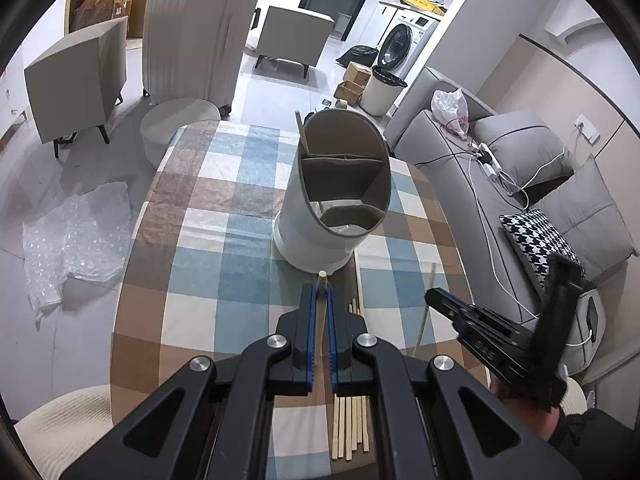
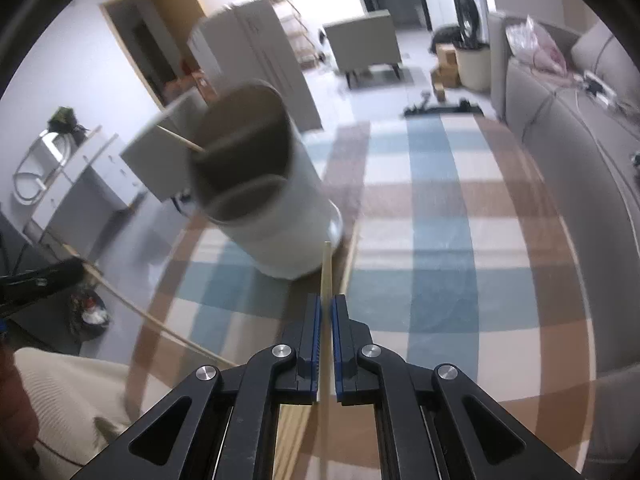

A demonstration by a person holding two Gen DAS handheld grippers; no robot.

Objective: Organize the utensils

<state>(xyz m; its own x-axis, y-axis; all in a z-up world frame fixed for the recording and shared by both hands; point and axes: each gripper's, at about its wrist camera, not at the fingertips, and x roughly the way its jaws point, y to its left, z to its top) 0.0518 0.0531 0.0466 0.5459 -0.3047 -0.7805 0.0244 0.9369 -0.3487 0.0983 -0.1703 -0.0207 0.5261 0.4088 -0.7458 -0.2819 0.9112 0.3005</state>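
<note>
Blue pads line both pairs of fingers, and each pair is pinched nearly together on a single pale wooden chopstick. In the left wrist view the left gripper [image 1: 319, 292] clamps one chopstick [image 1: 321, 280] whose rounded tip pokes out at 12 o'clock, just short of the holder's base. In the right wrist view the right gripper [image 2: 326, 300] grips a second chopstick [image 2: 327, 268] that runs straight up toward 12 o'clock; this view is blurred.

Under the left fingers, at 6 o'clock, a loose bundle of chopsticks [image 1: 352, 428] lies flat on the tabletop [image 1: 224, 240], which wears a checked cloth of blue, brown and cream. Another single stick [image 1: 424, 312] lies at about 3 o'clock of the left fingers, beside the black body of the right gripper seen from outside.

At 12 o'clock stands the utensil holder [image 1: 316, 216], a white cylinder with a slanted rim and grey dividers forming several compartments. One chopstick [image 1: 301, 130] leans upright in the far compartment at its 11 o'clock edge. A thin stick also shows in the near compartments; which one it sits in I cannot tell.

No writing on the holder or sticks can be read.
</note>
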